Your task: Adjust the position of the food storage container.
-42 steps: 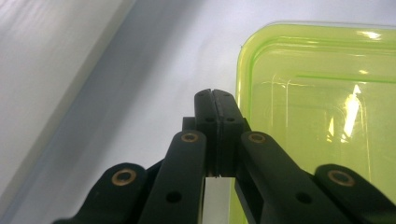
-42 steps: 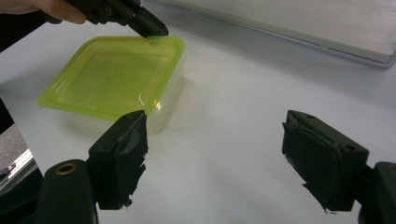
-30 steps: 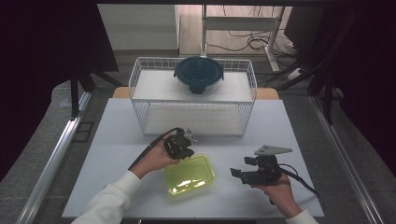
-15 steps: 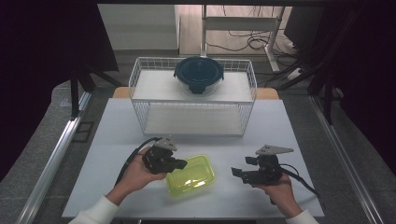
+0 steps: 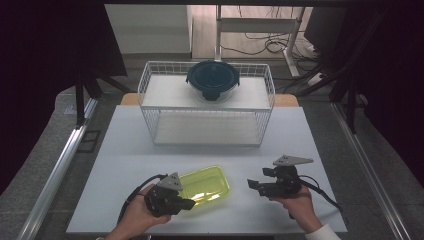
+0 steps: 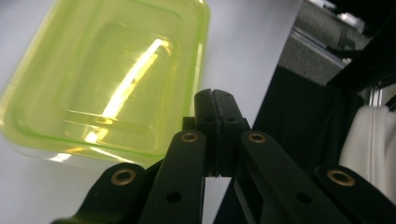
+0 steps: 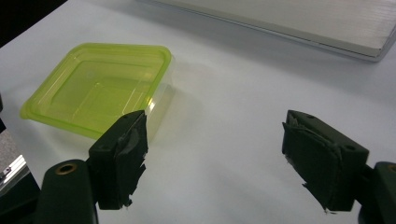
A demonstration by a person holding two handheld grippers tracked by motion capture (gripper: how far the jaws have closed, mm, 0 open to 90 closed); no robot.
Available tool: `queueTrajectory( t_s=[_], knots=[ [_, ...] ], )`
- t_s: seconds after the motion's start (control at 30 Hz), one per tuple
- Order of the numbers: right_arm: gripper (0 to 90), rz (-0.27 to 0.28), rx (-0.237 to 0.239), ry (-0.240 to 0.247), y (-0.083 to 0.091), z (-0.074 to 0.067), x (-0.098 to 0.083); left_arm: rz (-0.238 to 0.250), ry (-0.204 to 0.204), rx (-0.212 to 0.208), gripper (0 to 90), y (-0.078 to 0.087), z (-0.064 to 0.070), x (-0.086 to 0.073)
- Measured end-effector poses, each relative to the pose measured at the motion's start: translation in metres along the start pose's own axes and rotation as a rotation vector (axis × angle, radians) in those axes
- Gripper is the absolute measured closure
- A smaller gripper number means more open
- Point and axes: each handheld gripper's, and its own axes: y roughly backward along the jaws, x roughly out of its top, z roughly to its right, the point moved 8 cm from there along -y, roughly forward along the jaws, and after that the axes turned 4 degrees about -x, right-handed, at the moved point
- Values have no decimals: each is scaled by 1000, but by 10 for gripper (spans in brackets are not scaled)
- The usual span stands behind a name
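Yellow-green plastic container (image 5: 204, 186) lies unheld on the counter (image 5: 150, 150) between both grippers, so grasping remains. Left gripper view: left gripper (image 6: 215, 100) clamped empty beside it. Right gripper view: right gripper (image 7: 219, 154) gapes wide, container apart.

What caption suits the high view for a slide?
Left gripper, shut, beside a yellow-green plastic container; right gripper open nearby.

container (image 5: 205, 185) between tools, rack (image 5: 207, 107) behind
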Motion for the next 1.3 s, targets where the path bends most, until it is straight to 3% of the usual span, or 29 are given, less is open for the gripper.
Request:
queueTrajectory(
  t_s=[0.07,0.2,0.37,0.47,0.6,0.9,1.17,1.3],
  knots=[
    [218,-2,-2,1,0,0,0,-13,1,-1,900,-5,3,-2],
    [218,-5,-7,7,0,1,-1,-77,-22,35,900,-16,4,-9],
    [218,-11,-10,11,-1,1,-2,-110,-29,61,900,-26,3,-13],
    [218,-11,-10,11,-1,1,-2,-115,-23,79,900,-27,-2,-14],
    [218,-10,-11,9,-1,2,-2,-100,3,74,900,-27,-9,-15],
    [218,-12,-9,8,-1,1,-2,-94,6,96,900,-25,-14,-16],
    [218,-9,-10,6,0,1,-2,-106,10,151,900,-19,-24,-19],
    [218,-9,-10,7,-1,1,-2,-107,24,146,900,-20,-26,-21]
  ],
)
